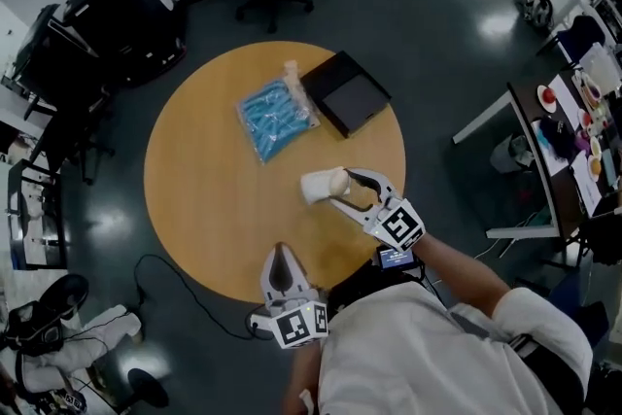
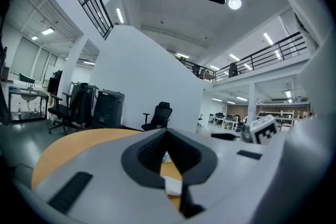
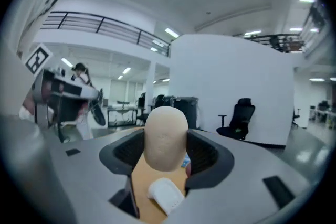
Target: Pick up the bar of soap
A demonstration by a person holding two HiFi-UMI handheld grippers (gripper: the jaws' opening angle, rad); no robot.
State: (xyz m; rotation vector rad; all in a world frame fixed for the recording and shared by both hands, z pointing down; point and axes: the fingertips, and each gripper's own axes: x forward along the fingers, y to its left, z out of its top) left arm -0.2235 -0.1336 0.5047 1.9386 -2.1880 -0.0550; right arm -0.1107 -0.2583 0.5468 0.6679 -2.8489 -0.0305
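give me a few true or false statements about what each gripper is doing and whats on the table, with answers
1. The right gripper is shut on the bar of soap. True.
2. The left gripper is clamped on the blue packet. False: its jaws are together with nothing between them, near the table's near edge, and the packet lies on the far side.
3. The black box lies right beside the blue packet. True.
4. The table is square. False: it is round, with a wooden top.
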